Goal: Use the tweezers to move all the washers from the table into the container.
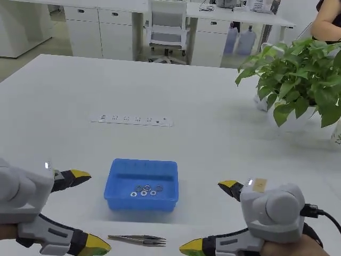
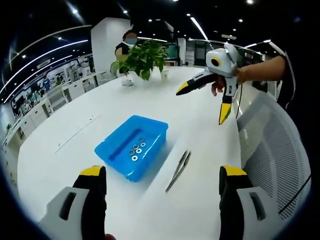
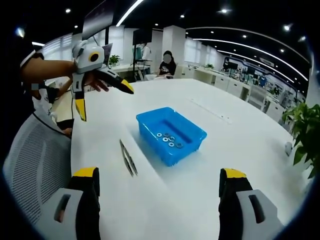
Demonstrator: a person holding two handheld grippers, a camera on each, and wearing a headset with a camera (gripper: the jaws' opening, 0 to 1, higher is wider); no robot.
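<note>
A blue container (image 1: 142,184) sits on the white table near the front edge, with several washers (image 1: 146,190) lying in it. The container (image 2: 133,150) and washers (image 2: 136,148) also appear in the left gripper view, and the container (image 3: 170,133) with washers (image 3: 168,138) in the right gripper view. The tweezers (image 1: 138,240) lie flat on the table in front of the container, untouched; I also see the tweezers (image 2: 179,169) (image 3: 128,157) between the grippers. My left gripper (image 1: 84,210) is open to the container's left. My right gripper (image 1: 209,216) is open to its right. Both hold nothing.
A white power strip (image 1: 131,120) lies further back on the table. A potted plant (image 1: 300,80) stands at the far right. A mesh chair back (image 2: 272,145) is close behind the front edge. Desks, a chair and seated people are beyond the table.
</note>
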